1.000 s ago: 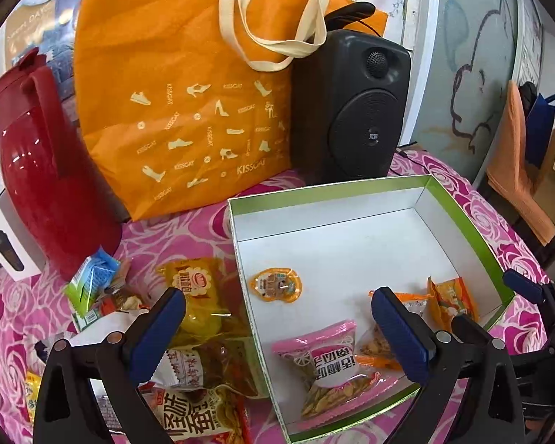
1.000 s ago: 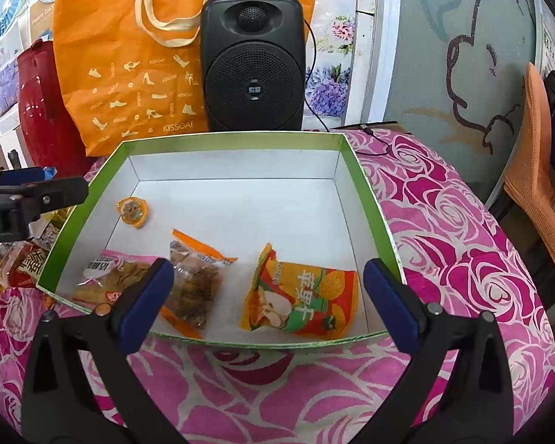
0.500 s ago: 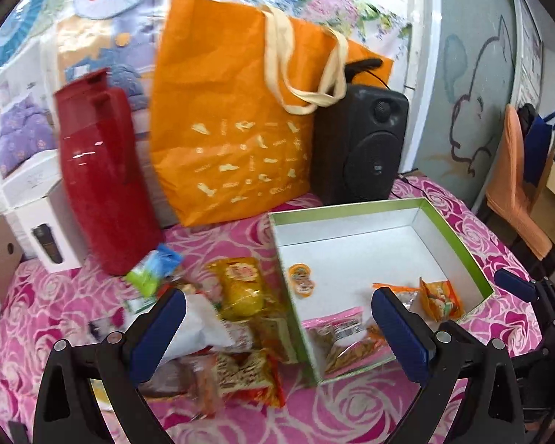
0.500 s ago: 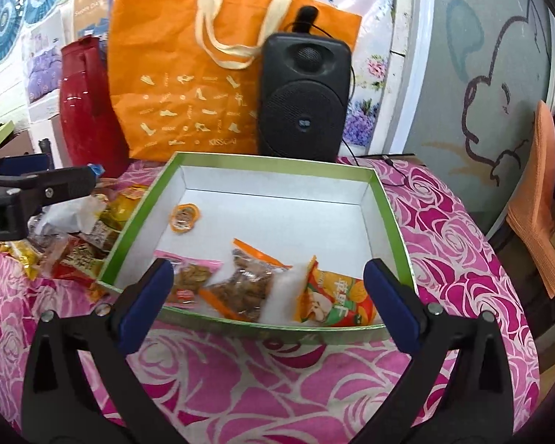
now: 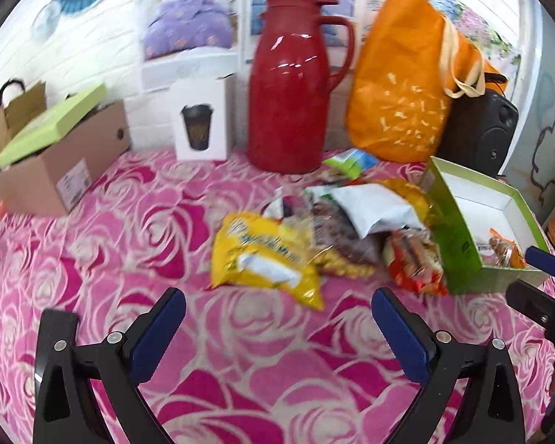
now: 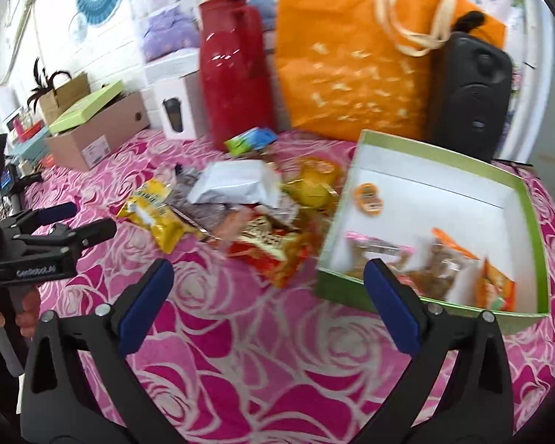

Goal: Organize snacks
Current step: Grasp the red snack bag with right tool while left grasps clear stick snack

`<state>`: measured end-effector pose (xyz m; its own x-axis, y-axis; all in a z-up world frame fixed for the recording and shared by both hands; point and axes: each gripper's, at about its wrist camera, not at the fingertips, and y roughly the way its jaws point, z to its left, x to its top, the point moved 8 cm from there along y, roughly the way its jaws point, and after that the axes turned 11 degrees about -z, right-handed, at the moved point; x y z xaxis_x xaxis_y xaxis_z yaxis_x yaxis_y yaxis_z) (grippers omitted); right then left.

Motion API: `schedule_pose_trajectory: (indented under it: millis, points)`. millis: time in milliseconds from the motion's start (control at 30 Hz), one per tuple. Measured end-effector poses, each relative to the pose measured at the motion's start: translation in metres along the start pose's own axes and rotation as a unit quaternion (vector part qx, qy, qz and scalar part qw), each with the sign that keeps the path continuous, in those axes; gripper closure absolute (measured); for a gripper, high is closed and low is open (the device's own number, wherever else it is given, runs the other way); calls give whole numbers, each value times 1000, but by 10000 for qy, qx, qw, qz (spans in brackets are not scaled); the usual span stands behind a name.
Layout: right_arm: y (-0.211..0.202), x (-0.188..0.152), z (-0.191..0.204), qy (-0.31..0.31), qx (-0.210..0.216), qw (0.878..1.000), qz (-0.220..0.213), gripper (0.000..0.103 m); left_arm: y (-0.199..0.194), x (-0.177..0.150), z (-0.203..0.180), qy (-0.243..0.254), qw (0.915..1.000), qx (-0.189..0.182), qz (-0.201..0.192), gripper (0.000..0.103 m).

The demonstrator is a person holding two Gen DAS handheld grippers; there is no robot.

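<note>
nearby, both hand-held grippers spread wide and empty, left hand-held gripper [image 5: 277, 333], right hand-held gripper [image 6: 266, 307], snack pile [image 5: 329, 236] touching box [image 5: 458, 229] wall

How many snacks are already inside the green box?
4: a round orange cup near the back left, then a pink packet, clear brown packet and orange packet along the front. Others may be hidden.

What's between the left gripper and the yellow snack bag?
Only bare rose-print tablecloth, per the left wrist view; the open left gripper has nothing before the yellow snack bag.
</note>
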<state>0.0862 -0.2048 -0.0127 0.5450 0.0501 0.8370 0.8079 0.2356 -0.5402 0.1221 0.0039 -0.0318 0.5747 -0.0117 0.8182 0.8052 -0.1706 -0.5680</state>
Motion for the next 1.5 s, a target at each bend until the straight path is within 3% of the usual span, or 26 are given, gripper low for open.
schedule_pose_trajectory:
  millis: [67,100,167,267,367,433,500,600,733,867,967,1067,1300,1467,1500]
  points:
    - [15,-2,15,-164,125,9997,117,8,-3,-6,10,-100,9999,-23,24,1]
    - [24,-3,22,-329,193,9991,194,21,-5,-7,13,-122,9999,-39,30,1]
    - [42,-7,33,-701,269,9965,361,35,-8,-11,17,-161,9998,-75,19,1]
    - [66,-21,37,-1294,105,9891,696,36,-9,-13,25,-227,9997,-122,-2,1]
    - [81,-33,37,-2202,-350,9711,848,36,-9,-13,32,-312,9993,-181,6,1]
    - [93,-40,39,-2596,-437,9604,912,36,-7,-13,32,-355,9991,-226,27,1]
    - [99,-40,34,-2777,-638,9541,919,56,-5,-11,29,-354,9989,-298,36,1]
    - [85,-33,36,-2353,-447,9667,906,65,-4,-9,23,-290,9988,-383,32,1]
    - [52,-31,44,-1355,349,9848,1026,65,-2,-8,11,-232,9980,-581,78,3]
    - [31,-36,57,-1090,843,9847,1070,58,-2,-11,-5,-192,9959,-868,171,5]
    - [26,-49,56,-1174,765,9837,1123,39,-3,-17,-18,-51,9942,-1036,281,11]
    - [20,-60,49,-885,789,9863,1150,39,-5,-23,-25,67,9926,-1159,360,14]
    - [18,-70,47,-600,927,9869,1174,38,1,-9,-24,70,9939,-1059,308,14]
    - [19,-66,53,-401,933,9888,1093,37,11,-3,-46,283,9891,-1401,368,26]
    - [17,-66,54,-350,942,9894,1052,28,16,-5,-53,354,9874,-1487,409,31]
